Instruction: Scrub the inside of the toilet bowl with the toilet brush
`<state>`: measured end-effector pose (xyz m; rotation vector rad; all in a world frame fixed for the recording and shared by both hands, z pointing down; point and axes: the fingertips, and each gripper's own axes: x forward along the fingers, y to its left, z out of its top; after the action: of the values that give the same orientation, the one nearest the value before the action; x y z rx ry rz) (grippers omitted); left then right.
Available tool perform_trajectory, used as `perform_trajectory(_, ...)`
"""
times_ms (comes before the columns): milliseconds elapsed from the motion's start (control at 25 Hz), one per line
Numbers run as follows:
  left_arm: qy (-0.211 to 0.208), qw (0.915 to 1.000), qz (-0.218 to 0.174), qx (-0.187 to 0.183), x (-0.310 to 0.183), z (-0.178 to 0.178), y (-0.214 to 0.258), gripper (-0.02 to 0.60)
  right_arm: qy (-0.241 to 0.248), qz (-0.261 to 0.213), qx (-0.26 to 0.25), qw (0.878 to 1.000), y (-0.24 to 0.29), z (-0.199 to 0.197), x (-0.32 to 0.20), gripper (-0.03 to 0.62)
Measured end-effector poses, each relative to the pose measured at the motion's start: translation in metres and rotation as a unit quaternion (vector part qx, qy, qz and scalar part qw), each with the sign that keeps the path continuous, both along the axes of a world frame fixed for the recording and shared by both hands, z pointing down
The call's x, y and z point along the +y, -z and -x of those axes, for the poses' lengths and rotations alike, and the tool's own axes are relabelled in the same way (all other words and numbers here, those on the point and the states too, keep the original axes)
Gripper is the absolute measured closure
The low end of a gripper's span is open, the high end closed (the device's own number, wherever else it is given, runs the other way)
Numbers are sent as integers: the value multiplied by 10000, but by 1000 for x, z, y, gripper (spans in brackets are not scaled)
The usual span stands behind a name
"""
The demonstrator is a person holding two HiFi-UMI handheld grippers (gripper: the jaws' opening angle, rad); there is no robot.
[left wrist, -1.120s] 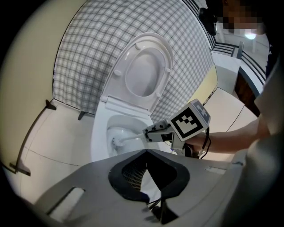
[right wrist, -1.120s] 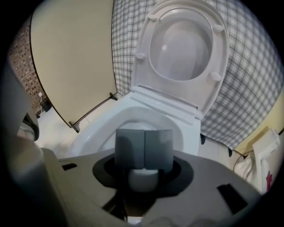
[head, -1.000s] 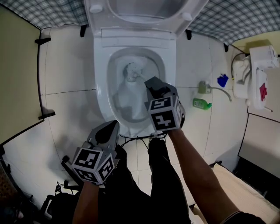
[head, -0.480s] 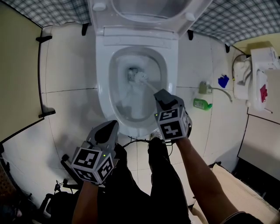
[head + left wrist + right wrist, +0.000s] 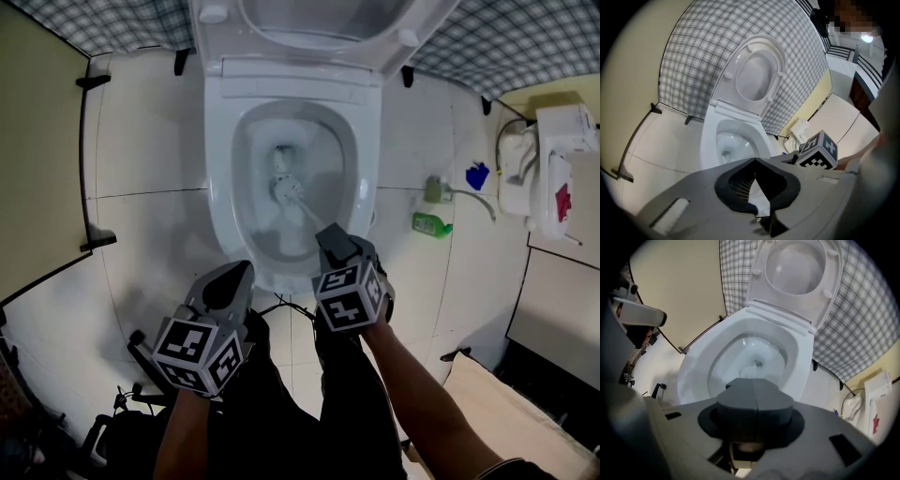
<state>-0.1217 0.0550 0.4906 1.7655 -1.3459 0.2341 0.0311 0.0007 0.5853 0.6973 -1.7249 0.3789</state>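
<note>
The white toilet bowl point(image 5: 217, 187) stands with its seat and lid point(image 5: 309, 19) raised. A toilet brush point(image 5: 284, 187) has its pale head low in the bowl near the drain, and its thin handle slants back to my right gripper point(image 5: 330, 234). That gripper hangs over the bowl's front rim, pointing steeply down and shut on the handle. In the right gripper view its dark jaws point(image 5: 754, 397) meet and hide the brush, with the bowl point(image 5: 693, 366) beyond. My left gripper point(image 5: 242, 270) stays in front of the toilet, shut and holding nothing. Its jaws point(image 5: 754, 161) face the bowl point(image 5: 710, 140).
A green bottle point(image 5: 431, 223), a spray hose point(image 5: 436, 187) and a blue object point(image 5: 477, 173) sit on the tiled floor right of the toilet. A white unit point(image 5: 553, 159) is at the far right. Cables point(image 5: 281, 305) lie by the person's dark trouser legs point(image 5: 347, 394).
My right gripper has drawn back toward the bowl's front rim and sunk a little. The brush head has slid nearer the front inside the bowl. The left gripper has stayed put.
</note>
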Motion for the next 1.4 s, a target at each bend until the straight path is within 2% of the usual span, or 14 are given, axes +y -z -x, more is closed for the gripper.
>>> perform_trajectory(280, 4, 10000, 7, 16, -4, 0, -3, 572, -286, 300, -243, 9988, -10, 27, 5, 419)
perform_trajectory(600, 20, 10000, 42, 40, -4, 2, -7, 572, -50, -103, -491, 9987, 5, 74, -53, 422)
perform_trajectory(760, 66, 10000, 28, 63, -5, 7, -6, 572, -222, -262, -554, 9979, 12, 67, -85, 422)
perform_trajectory(960, 61, 10000, 38, 43, -6, 11, -7, 572, -374, -375, -394, 9978, 7, 48, -110, 422)
perform_trajectory(1160, 52, 10000, 74, 40, -6, 13, -11, 572, -321, -231, -216, 9990, -3, 33, -102, 421)
perform_trajectory(1400, 40, 10000, 46, 59, -11, 12, -10, 572, -147, 217, 76, 9996, -25, 18, -76, 425)
